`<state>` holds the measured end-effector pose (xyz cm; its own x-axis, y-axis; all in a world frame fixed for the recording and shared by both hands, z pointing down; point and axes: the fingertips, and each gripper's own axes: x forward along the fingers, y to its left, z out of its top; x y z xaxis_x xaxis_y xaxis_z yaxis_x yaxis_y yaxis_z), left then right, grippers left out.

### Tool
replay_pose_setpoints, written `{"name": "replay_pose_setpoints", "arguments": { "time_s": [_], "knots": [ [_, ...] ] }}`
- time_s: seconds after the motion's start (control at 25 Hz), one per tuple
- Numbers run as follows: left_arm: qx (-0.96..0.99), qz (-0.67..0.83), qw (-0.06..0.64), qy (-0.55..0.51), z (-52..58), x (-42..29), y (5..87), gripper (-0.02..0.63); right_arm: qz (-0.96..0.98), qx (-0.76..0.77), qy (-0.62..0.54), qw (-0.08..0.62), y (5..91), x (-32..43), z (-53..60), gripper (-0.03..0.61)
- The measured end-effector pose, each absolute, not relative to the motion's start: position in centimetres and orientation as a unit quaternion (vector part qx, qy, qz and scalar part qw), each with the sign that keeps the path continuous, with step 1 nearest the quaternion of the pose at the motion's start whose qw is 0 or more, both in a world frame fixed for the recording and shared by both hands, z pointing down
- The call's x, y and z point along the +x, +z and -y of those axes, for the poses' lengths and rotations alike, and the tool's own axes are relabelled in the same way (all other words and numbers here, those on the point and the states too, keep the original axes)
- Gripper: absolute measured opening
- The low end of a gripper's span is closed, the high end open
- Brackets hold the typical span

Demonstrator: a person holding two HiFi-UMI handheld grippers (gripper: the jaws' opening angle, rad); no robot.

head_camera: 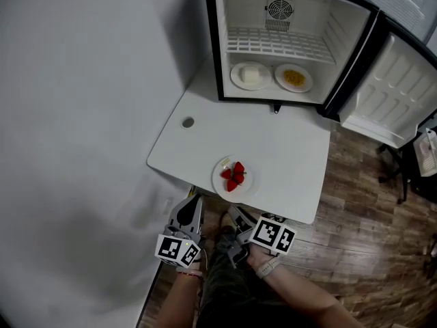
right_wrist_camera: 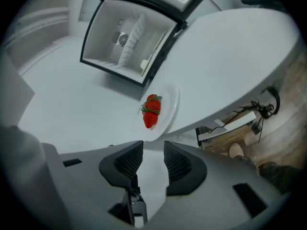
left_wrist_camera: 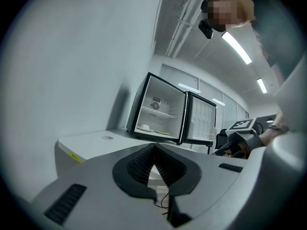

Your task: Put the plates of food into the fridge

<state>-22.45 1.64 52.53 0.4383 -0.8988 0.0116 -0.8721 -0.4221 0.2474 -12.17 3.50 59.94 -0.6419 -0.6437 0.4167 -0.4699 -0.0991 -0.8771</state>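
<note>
A white plate of strawberries (head_camera: pixel 233 176) sits near the front edge of the white table (head_camera: pixel 273 135). In the right gripper view the same plate (right_wrist_camera: pixel 169 110) lies just ahead of the jaws. The open fridge (head_camera: pixel 229 19) at the table's far end holds a plate of white food (head_camera: pixel 250 74) and a plate of yellow food (head_camera: pixel 293 78) side by side on its floor. My left gripper (head_camera: pixel 193 202) hangs below the table's front edge, shut and empty (left_wrist_camera: pixel 154 151). My right gripper (head_camera: pixel 233 214) is beside it, open with nothing between its pads (right_wrist_camera: pixel 153 153).
The fridge door (head_camera: pixel 396 94) stands swung open to the right. A round grommet (head_camera: pixel 188 122) marks the table's left side. A grey wall runs along the left, and wooden floor (head_camera: pixel 362 203) lies to the right. Cables and a chair base (head_camera: pixel 396 173) are at the far right.
</note>
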Motion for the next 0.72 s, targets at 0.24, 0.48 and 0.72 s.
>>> {"name": "replay_pose_setpoints", "arguments": {
  "time_s": [0.24,0.48,0.72],
  "knots": [
    [0.836,0.532,0.112,-0.069,-1.8,-22.8,53.9,0.006,-0.601,-0.408,-0.672,0.148,61.0,-12.3,-2.2,0.114],
    [0.839,0.526,0.115,-0.075,-2.5,-22.0,54.2,0.006,-0.542,-0.408,-0.706,0.203,61.9,-12.6,-1.0,0.114],
    [0.839,0.525,0.120,-0.076,-3.0,-22.2,54.8,0.006,-0.542,-0.404,-0.700,0.230,61.8,-12.5,-1.4,0.035]
  ]
}}
